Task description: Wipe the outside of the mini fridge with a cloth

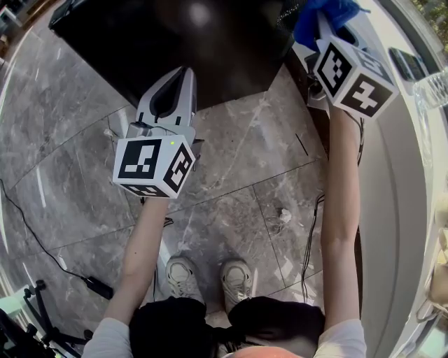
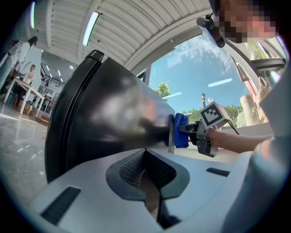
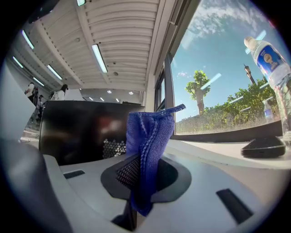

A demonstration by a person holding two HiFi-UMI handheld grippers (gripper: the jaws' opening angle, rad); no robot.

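the black mini fridge (image 1: 175, 35) stands on the marble floor (image 1: 231, 182) ahead of the person's shoes, its glossy top filling the upper part of the head view, with a white worktop (image 1: 399, 175) running along its right side. the right tool (image 1: 323, 26) is raised at the fridge's right-hand corner, between the fridge and the worktop, its jaws clamped on a blue cloth (image 1: 323, 14) that stands up in a bunched fold from between them. seen from the left gripper view, the cloth sits right at the fridge's edge beside a strip of vent holes, apparently against the surface, though contact is hard to confirm. the left tool (image 1: 178, 75) hovers over the floor just in front of the fridge, pointing toward it, jaws brought together with nothing between them. a water bottle (image 3: 273, 63) and a low dark object (image 3: 263, 146) rest on the worktop by the window.
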